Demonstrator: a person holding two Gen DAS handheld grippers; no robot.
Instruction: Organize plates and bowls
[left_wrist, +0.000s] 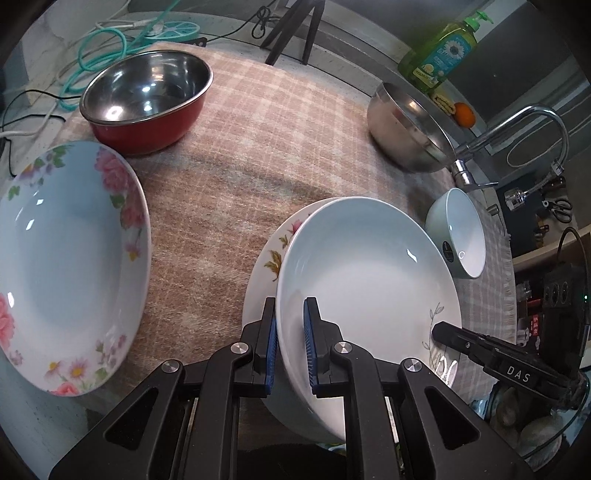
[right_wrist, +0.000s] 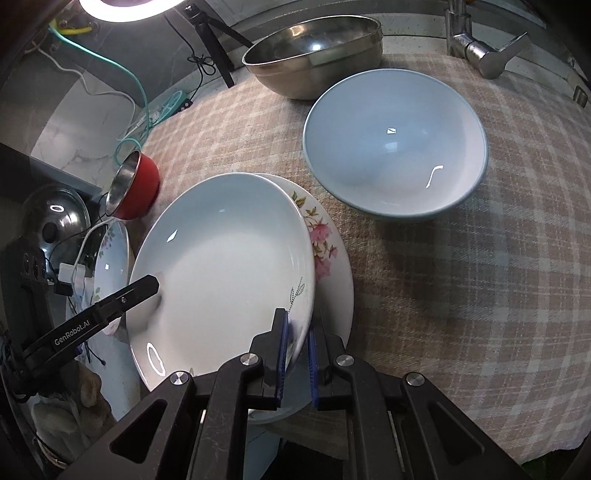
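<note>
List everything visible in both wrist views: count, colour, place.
plain white deep plate: 1, white with a grey sprig, over the floral plate, rim gripped by both claws
pink-flowered flat plate: 1, white and pink, under the plain plate
large rose-patterned plate: 1, white and pink, left edge of the cloth
red steel-lined bowl: 1, red outside, far left
plain steel bowl: 1, silver, far side
pale blue ceramic bowl: 1, right of the plates
checked cloth: 1, beige, under everything
green dish soap bottle: 1, far right
chrome tap: 1, right
left claw: 1, black, shut on the plain plate's rim
right claw: 1, black, likewise
</note>
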